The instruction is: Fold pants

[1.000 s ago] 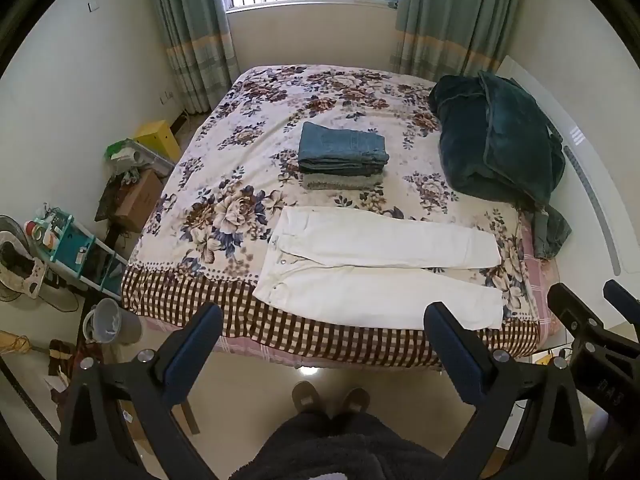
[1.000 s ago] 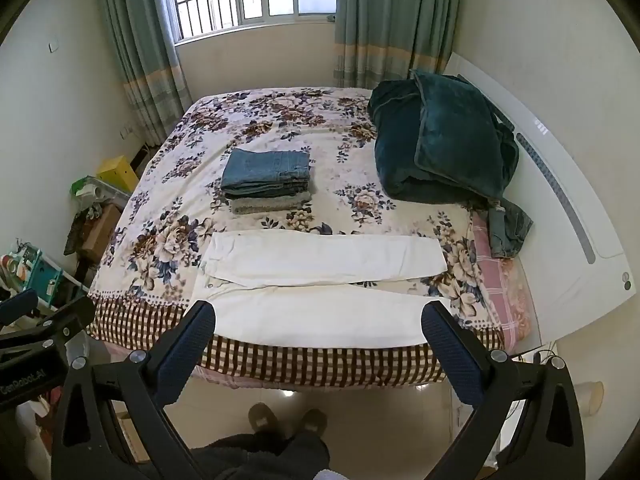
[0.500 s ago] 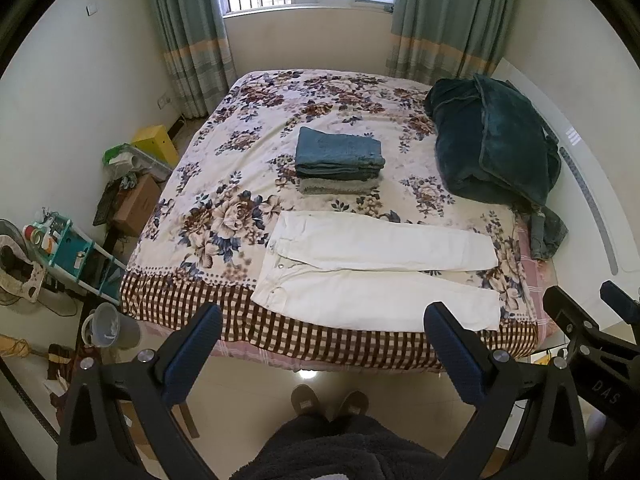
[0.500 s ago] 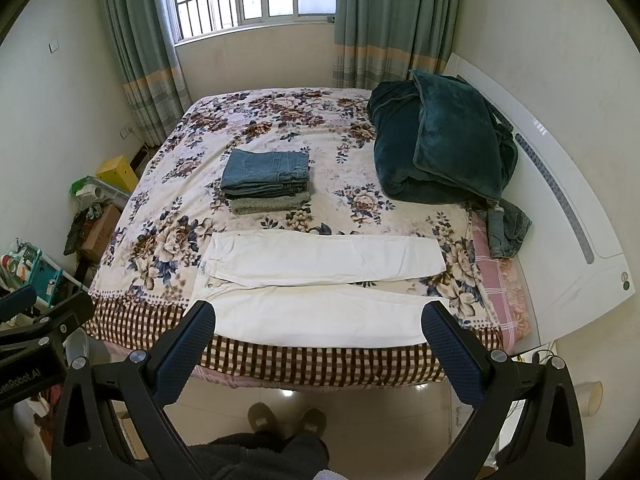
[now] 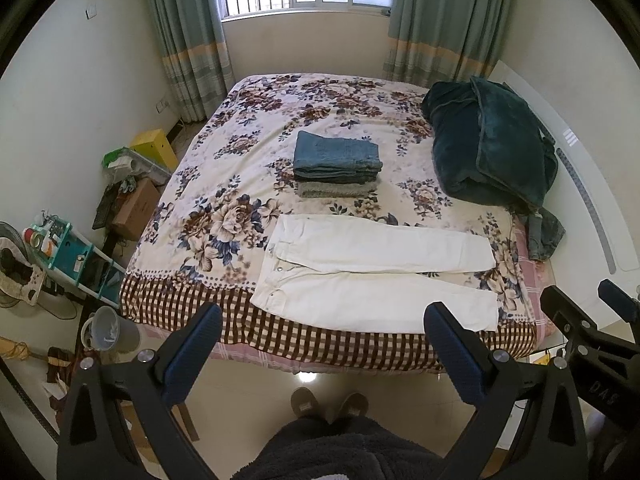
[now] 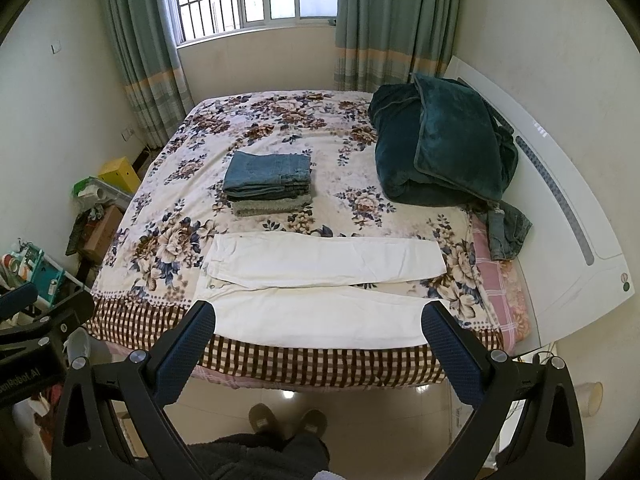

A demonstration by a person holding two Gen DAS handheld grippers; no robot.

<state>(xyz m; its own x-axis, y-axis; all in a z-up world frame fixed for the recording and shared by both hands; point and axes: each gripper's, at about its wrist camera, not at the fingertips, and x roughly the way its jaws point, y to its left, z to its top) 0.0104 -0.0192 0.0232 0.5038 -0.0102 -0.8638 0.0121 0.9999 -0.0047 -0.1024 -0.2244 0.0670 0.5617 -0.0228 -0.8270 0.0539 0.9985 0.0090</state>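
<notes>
A pair of white pants (image 5: 372, 272) (image 6: 320, 292) lies flat along the near edge of the bed (image 5: 224, 204) (image 6: 160, 216), waistband toward the left side of the bed and both legs stretched out toward the headboard side on the right; the two legs lie just beside each other, a narrow strip of the floral bedspread showing between them near the hems. The near leg runs close along the brown checked border at the bed's edge. The left tongs (image 5: 323, 354) hang in the air in front of the bed, above the floor, spread wide and grasping nothing, well apart from the pants. The right tongs (image 6: 318, 346) are likewise released and empty, held off the bed's near edge, with the pants' near leg seen between their fingers. Farther in, near the middle of the bed, sits a stack of folded jeans (image 5: 338, 164) (image 6: 269, 182), apart from the pants. A dark teal blanket (image 5: 488, 144) (image 6: 440, 144) is heaped at the far right corner by the headboard. The person's slippered feet (image 5: 330, 404) (image 6: 286, 420) stand on the tiled floor before the bed.
</notes>
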